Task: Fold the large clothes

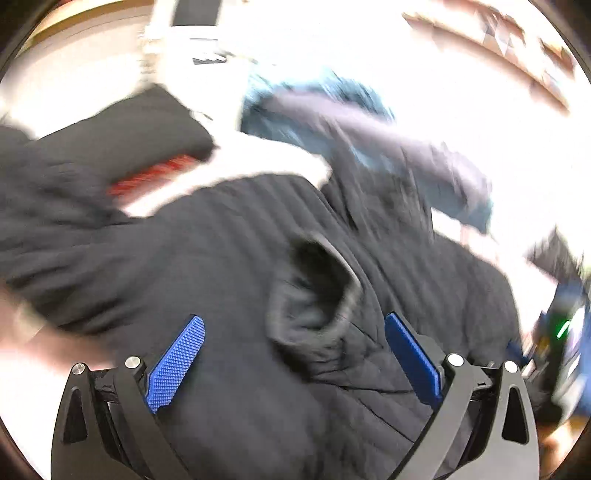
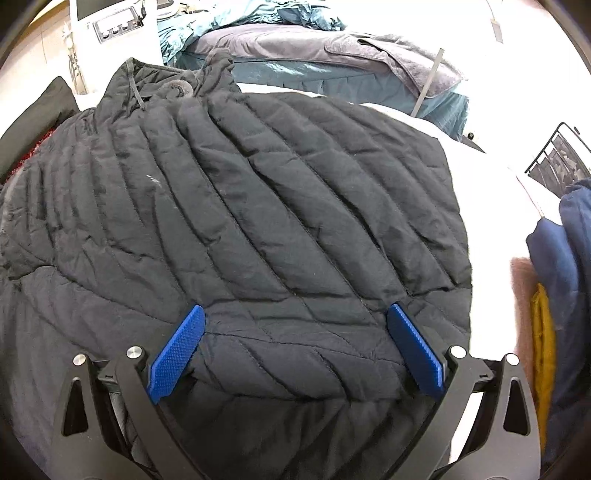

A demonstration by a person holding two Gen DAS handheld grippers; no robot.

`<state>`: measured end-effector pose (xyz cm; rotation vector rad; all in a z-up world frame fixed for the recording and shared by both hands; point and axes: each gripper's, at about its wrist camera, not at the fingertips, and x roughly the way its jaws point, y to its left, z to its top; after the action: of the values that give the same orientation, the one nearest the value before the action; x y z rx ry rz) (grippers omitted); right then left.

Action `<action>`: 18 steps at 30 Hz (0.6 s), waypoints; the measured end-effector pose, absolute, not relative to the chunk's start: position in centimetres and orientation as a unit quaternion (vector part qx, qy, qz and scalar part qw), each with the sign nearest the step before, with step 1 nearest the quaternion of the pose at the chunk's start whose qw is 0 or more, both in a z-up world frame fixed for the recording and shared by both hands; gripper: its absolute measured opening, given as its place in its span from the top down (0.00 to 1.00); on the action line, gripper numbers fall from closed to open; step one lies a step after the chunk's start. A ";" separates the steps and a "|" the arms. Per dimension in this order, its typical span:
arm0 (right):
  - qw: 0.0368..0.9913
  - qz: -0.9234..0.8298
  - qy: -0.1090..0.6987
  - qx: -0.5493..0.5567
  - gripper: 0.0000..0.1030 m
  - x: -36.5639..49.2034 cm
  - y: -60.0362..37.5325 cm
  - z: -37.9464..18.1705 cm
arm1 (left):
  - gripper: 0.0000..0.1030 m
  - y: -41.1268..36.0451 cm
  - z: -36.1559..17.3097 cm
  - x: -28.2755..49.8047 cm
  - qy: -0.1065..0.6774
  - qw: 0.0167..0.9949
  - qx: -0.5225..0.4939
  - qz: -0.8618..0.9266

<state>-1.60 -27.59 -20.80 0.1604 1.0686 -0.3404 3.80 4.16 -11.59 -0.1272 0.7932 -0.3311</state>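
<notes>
A large black quilted jacket [image 2: 258,206] lies spread on a white surface [image 2: 491,258], its collar [image 2: 177,88] at the far end. My right gripper [image 2: 295,328] is open above the jacket's near edge, blue pads wide apart, nothing between them. The left wrist view is motion-blurred. In it the same jacket [image 1: 221,258] fills the middle, with a sleeve opening [image 1: 314,288] just ahead of my left gripper [image 1: 293,332]. That gripper is open too, its blue pads standing on either side of the cuff without touching it.
A teal and grey-purple pile of bedding [image 2: 314,48] lies beyond the jacket. A white appliance [image 2: 114,26] stands at the far left. A black wire basket [image 2: 557,155] and a blue and yellow garment [image 2: 561,280] are at the right. Another black garment with red [image 1: 147,173] lies left.
</notes>
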 end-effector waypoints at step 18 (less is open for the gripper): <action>0.880 -0.059 0.464 0.080 0.05 -14.9 -22.1 -14.2 | 0.11 37.9 -9.5 2.9 0.310 0.765 -0.562 0.059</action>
<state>-14.90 -22.08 -14.23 0.1657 0.9675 -0.1229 2.93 37.91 -9.47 -1.2205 0.6734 0.1283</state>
